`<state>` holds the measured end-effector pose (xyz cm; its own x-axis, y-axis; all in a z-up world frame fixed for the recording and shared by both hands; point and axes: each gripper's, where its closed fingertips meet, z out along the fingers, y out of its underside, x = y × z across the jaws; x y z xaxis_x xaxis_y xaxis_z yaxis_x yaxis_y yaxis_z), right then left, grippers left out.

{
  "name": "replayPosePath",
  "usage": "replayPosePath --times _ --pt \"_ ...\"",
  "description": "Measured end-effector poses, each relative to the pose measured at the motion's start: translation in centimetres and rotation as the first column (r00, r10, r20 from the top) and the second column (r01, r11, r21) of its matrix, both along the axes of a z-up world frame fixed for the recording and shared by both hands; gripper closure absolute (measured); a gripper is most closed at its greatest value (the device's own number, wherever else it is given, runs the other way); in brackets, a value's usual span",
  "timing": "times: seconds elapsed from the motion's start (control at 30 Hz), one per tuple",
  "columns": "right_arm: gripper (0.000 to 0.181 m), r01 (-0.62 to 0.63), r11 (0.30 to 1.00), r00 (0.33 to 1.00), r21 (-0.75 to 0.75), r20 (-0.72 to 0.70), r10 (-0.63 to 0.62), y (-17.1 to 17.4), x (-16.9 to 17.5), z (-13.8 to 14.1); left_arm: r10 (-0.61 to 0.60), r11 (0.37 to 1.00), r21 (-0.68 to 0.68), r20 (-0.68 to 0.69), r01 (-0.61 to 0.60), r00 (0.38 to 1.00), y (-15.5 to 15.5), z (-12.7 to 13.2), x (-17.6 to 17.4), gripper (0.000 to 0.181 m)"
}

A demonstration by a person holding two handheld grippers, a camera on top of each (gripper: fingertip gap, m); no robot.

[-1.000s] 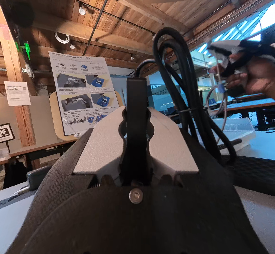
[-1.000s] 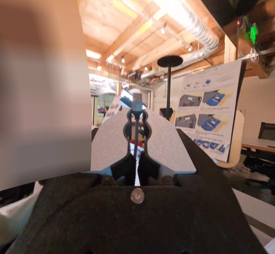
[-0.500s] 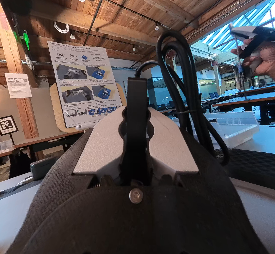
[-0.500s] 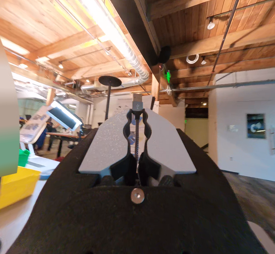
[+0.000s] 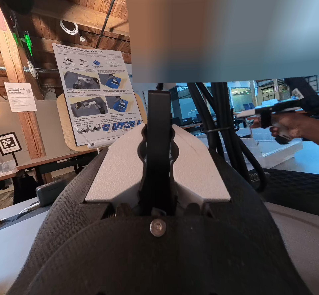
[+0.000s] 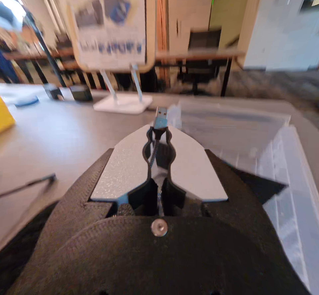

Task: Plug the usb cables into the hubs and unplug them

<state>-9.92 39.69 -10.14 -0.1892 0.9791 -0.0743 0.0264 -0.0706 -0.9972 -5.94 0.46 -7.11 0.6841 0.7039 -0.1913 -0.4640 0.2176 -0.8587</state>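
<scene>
Grey table (image 6: 51, 139) in a timber-ceilinged workshop; instruction sheet (image 5: 96, 94) on a stand behind. Left gripper (image 5: 158, 131) clamped on a black hub (image 5: 158, 139), upright, its bundled black cable (image 5: 222, 131) looping to the right. Right gripper (image 6: 159, 129) pinches a braided usb cable (image 6: 161, 118) just behind the plug, plug tip forward; clear plastic bin (image 6: 259, 131) beside it, contents blurred; yellow bin (image 6: 5, 117) far left.

Left gripper (image 5: 158, 131) pointed twelve o'clock, fingers clamped on black hub (image 5: 158, 113). Right gripper (image 6: 159, 128) levelled forward, pinching usb plug (image 6: 161, 118).
</scene>
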Motion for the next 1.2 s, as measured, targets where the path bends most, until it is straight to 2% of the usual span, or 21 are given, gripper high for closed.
replayPosePath --times 0.1,0.17,0.23,0.3,0.37,0.47,0.57,0.63,0.7,0.77,0.83,0.87,0.93,1.0,1.07,1.2 --pt "0.168 0.026 0.991 0.958 0.128 0.281 -0.062 0.1 0.2 -5.4 -0.002 1.000 0.001 -0.005 0.002 1.000 0.1 0.1 0.1 0.158" --pt "0.151 0.042 0.976 0.902 0.212 0.412 -0.128 0.5 0.6 -8.2 -0.002 1.000 -0.003 -0.012 0.002 1.000 0.2 0.1 0.3 0.158" --pt "0.133 0.076 0.958 0.865 0.278 0.460 -0.202 1.0 1.1 -9.2 0.001 1.000 -0.004 -0.023 -0.001 1.000 0.2 0.1 0.4 0.157" --pt "0.128 0.139 0.933 0.873 0.331 0.404 -0.274 1.3 1.5 -8.0 0.003 1.000 -0.002 -0.032 -0.003 0.999 0.2 0.2 0.5 0.158" --pt "0.126 0.200 0.914 0.911 0.354 0.276 -0.306 0.6 1.9 -5.4 0.006 1.000 0.004 -0.035 -0.006 0.999 0.1 0.2 0.4 0.158" --pt "0.123 0.218 0.911 0.968 0.350 0.039 -0.247 -2.9 2.6 -1.0 0.016 1.000 0.008 -0.035 -0.016 0.999 0.0 0.2 0.3 0.158" --pt "0.124 0.209 0.879 0.977 0.428 -0.054 -0.206 -6.1 3.3 1.1 0.034 0.999 0.006 -0.036 -0.034 0.999 -0.1 0.1 0.1 0.157" --pt "0.123 0.140 0.875 0.990 0.464 -0.079 -0.116 -8.9 3.5 1.9 0.037 0.999 0.007 -0.038 -0.037 0.999 -0.1 0.1 0.2 0.157" --pt "0.128 -0.049 0.911 0.987 0.409 -0.121 0.107 -13.9 4.2 2.8 0.037 0.999 0.011 -0.044 -0.036 0.998 0.0 0.2 0.4 0.158" --pt "0.130 -0.307 0.913 0.916 0.268 -0.176 0.360 -19.5 5.8 3.6 0.039 0.999 0.005 -0.052 -0.039 0.998 0.2 0.2 0.6 0.158" --pt "0.132 -0.527 0.841 0.810 0.122 -0.227 0.540 -24.1 7.6 3.6 0.046 0.999 -0.005 -0.060 -0.046 0.997 0.4 0.2 0.7 0.158" --pt "0.133 -0.593 0.803 0.770 0.068 -0.242 0.590 -25.8 8.0 3.4 0.050 0.999 -0.013 -0.062 -0.051 0.997 0.5 0.1 0.8 0.158" --pt "0.133 -0.669 0.743 0.723 0.003 -0.231 0.651 -28.7 8.1 2.7 0.055 0.998 -0.026 -0.067 -0.057 0.996 0.7 0.0 0.8 0.158" --pt "0.132 -0.719 0.695 0.682 0.005 -0.181 0.708 -31.1 8.4 1.4 0.057 0.998 -0.031 -0.065 -0.059 0.996 0.7 0.0 0.8 0.158" --pt "0.130 -0.725 0.686 0.677 0.064 -0.124 0.726 -32.6 8.5 0.1 0.059 0.998 -0.028 -0.058 -0.061 0.997 0.7 0.0 0.7 0.157" --pt "0.132 -0.680 0.705 0.706 0.202 -0.077 0.704 -33.6 8.2 -0.9 0.055 0.998 -0.010 -0.035 -0.055 0.998 0.4 0.0 0.5 0.158"
